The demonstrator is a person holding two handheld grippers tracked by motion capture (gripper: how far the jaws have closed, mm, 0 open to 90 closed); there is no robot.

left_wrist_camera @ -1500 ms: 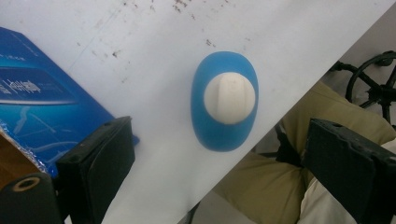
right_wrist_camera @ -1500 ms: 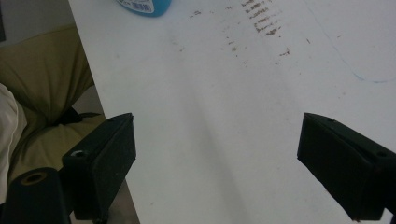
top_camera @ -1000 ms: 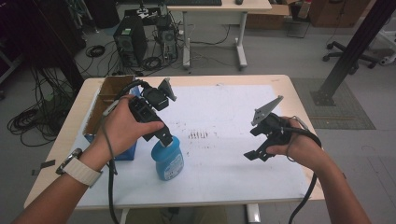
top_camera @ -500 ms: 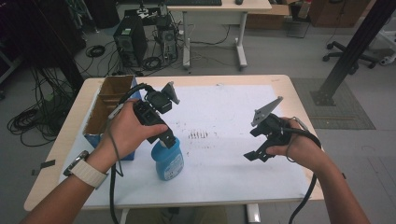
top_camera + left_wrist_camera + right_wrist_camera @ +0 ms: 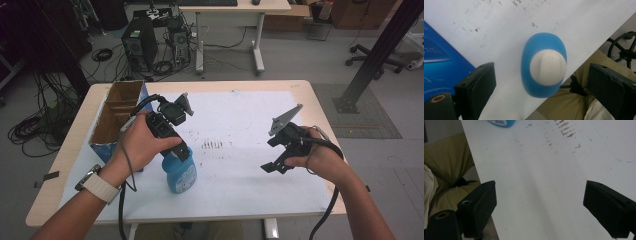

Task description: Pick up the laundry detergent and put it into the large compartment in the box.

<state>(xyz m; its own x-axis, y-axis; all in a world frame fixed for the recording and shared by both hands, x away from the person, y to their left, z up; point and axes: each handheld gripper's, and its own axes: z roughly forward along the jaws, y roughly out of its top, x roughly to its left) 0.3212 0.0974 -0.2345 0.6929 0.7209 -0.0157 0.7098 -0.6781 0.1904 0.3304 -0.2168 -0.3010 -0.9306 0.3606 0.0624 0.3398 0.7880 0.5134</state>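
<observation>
White scuffed table (image 5: 240, 125) – blue bottle (image 5: 181, 172) below left gripper (image 5: 537, 82); both grippers' jaws apart, empty.

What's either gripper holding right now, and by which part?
Nothing. The left gripper hangs open above the blue bottle, jaws wide to either side of its white cap, not touching. The right gripper is open over the bare white sheet.

cardboard box (image 5: 117, 112), white table sheet (image 5: 235, 125), computer tower (image 5: 135, 42)

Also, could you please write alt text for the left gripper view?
From straight above, a blue bottle with a white cap stands on a white table, between the open left claw. A blue box lies at left.
</observation>
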